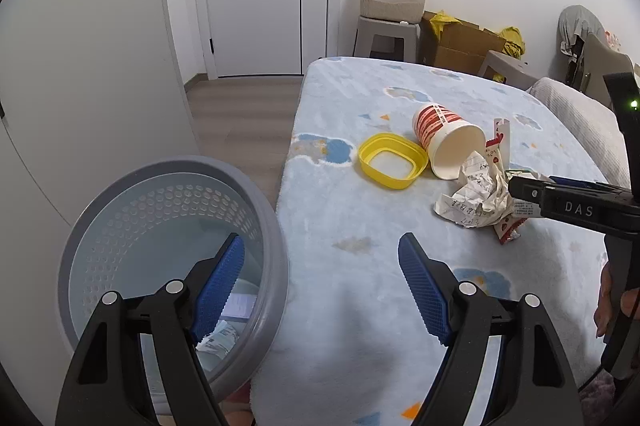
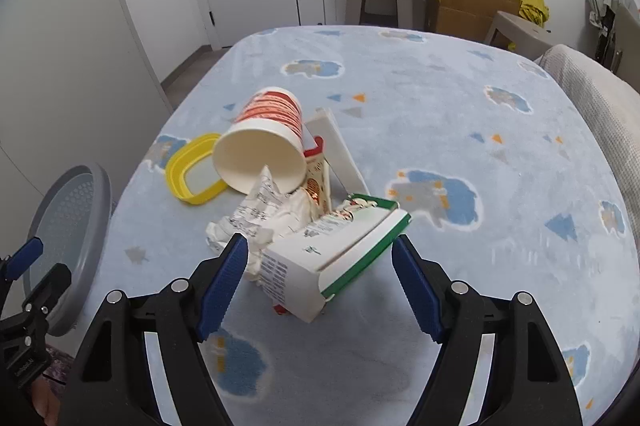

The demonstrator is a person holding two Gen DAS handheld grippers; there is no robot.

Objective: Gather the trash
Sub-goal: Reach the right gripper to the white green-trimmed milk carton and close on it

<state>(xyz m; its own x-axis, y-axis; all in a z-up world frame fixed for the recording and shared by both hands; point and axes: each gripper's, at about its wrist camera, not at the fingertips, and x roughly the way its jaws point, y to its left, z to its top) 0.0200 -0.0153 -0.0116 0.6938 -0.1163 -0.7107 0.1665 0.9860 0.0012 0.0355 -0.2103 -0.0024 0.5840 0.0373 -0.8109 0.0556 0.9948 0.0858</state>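
target: green-edged carton [image 2: 340,250], flattened, lying on the bed cover [image 2: 460,98], right in front of my right gripper [image 2: 320,258].
landmark: paper cup [image 2: 260,146], tipped on its side, mouth facing me.
carton vs cup: nearer to me than the cup and a bit right of it; crumpled paper [image 2: 260,214] sits between cup mouth and carton, touching both as far as I can tell.
carton long axis: runs diagonal, near-left end to far-right end, so skewed across the line between my fingers, not square to it.
right jaws: wide apart, nothing held; carton's near end lies between the two pads, its far corner close to the right pad.
left gripper [image 1: 320,278]: jaws apart, empty, hanging over the bed edge next to the grey bin [image 1: 168,266], well apart from the cup.
nearer arm: right, clearly; left would have to cross the whole pile.
yellow lid ring [image 1: 392,160]: just left of the cup, touching or nearly, can't tell.
bin: off the bed, left of the cup, some paper already inside.
judgement: next move likely a small wrist twist to square up with the carton, then close; risk is pinching the crumpled paper too.
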